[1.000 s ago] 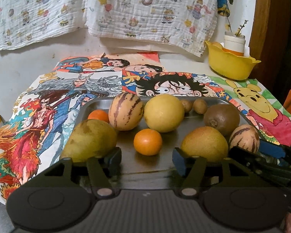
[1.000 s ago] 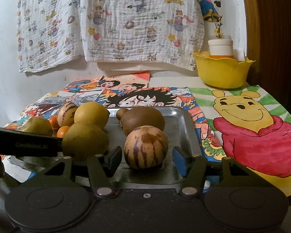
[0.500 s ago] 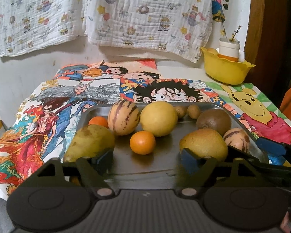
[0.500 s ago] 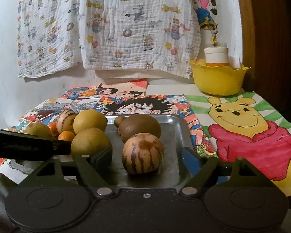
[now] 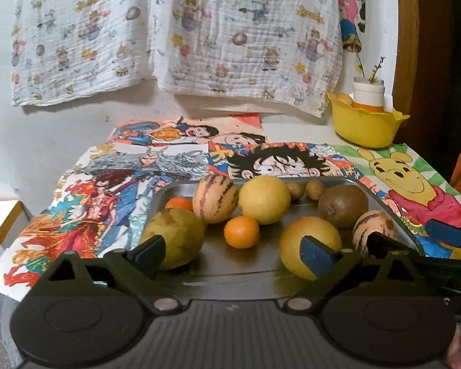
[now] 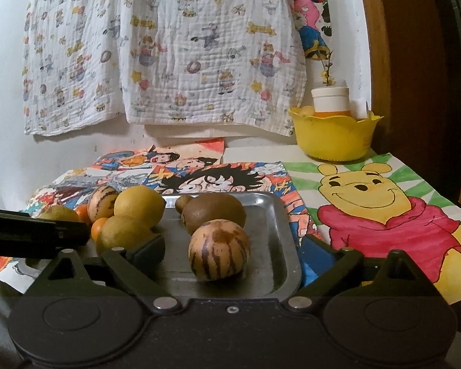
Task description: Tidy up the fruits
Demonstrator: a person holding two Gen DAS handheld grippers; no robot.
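1. Both grippers hang at the near edge of the tray (image 5: 393, 212), which serves here as the landmark; all the fruit lies in it.
2. The left gripper (image 5: 233, 253) has its jaws opening, nearly at full spread, with nothing pressed between the pads. A tangerine (image 5: 241, 231) sits just beyond the gap, a pear (image 5: 176, 236) by the left finger, a yellow fruit (image 5: 307, 243) by the right.
3. The right gripper (image 6: 233, 253) is likewise opening and grips nothing. A striped melon (image 6: 219, 253) lies at the tray's near right corner, just ahead of the gap.
4. Judged step: choosing a first fruit each. To do it well, centre the gap on one fruit and come in low.
5. Round fruit rolls on bare metal; close slowly and square across the widest part, so it does not squirt out.
6. Keep the two grippers apart: the left one's body already reaches across the right camera's view.
7. The yellow bowl (image 6: 335, 136) stands well behind the tray.
8. No brand or label is legible; the mat's characters (image 6: 209, 180) are flanked by blurred marks I cannot read.
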